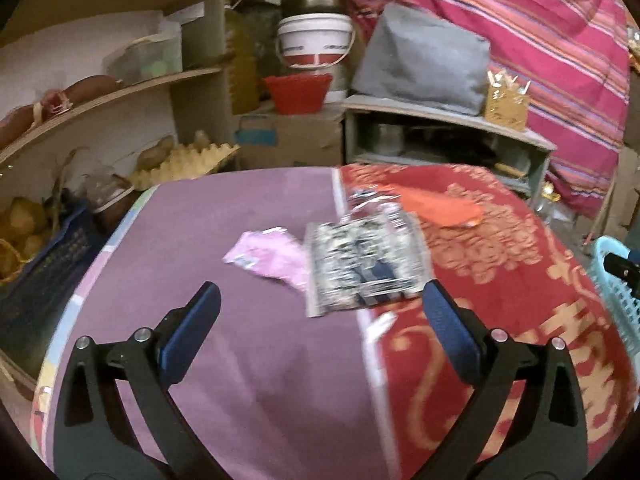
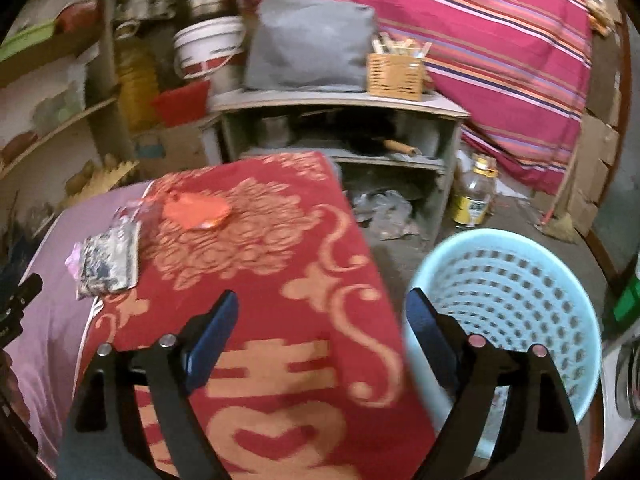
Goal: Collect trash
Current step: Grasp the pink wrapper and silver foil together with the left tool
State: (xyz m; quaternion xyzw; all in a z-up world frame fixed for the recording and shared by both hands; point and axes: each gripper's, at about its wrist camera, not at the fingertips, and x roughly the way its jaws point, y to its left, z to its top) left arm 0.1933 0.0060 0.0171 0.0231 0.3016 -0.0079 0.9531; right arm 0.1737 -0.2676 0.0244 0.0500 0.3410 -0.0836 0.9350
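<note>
Bed w/ purple sheet [image 1: 248,360] and red blanket [image 2: 280,280]; wrappers [image 1: 360,264] lie mid-frame at their seam. Blue basket [image 2: 520,280] lower right on floor, shelves [image 1: 120,92] upper left. Left gripper [image 1: 320,312] and right gripper [image 2: 322,320] both spread wide, empty.

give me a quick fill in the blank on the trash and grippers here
1. The left gripper has its jaws ____.
2. The basket beside the bed is light ____.
3. The pink wrapper lies on the ____ sheet.
4. The orange wrapper lies on the ____ blanket.

Missing words: open; blue; purple; red
</note>
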